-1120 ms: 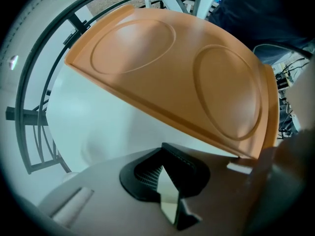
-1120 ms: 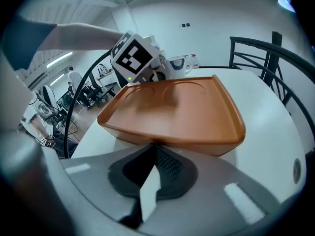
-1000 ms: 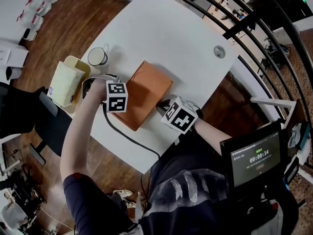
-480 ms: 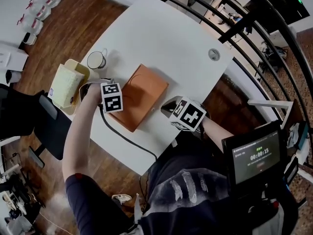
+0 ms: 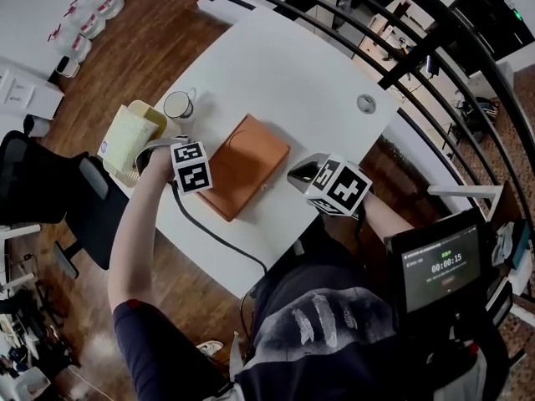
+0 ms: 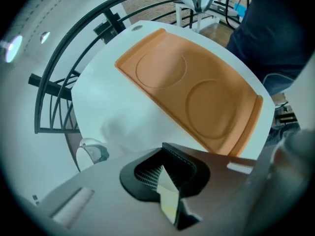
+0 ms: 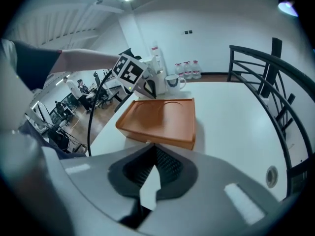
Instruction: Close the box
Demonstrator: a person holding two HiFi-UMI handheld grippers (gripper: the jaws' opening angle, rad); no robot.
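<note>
Orange box [image 5: 246, 165] lay flat mid-desk [image 5: 288, 69], lid apparently down. Left gripper [image 6: 170, 200] hovered beside box's left edge, jaws together, empty. Right gripper [image 7: 147, 193] stood off box's right side, jaws likewise pinched, nothing held. Likely finishing check: press lid evenly, confirm front edge seated, avoid sliding box.

White surface [image 5: 284, 65], round grommet [image 5: 365, 104] near its far right corner. Mug [image 5: 177, 104] at left edge. Yellow tray [image 5: 134, 132] just beside mug, pale contents inside. Black railing [image 5: 418, 48] beyond surface. Bottles [image 5: 84, 25] grouped on wood floor [image 5: 150, 40], far left. Black office chair [image 5: 58, 199] at left. Screen [image 5: 441, 267] at lower right, timer digits lit.
</note>
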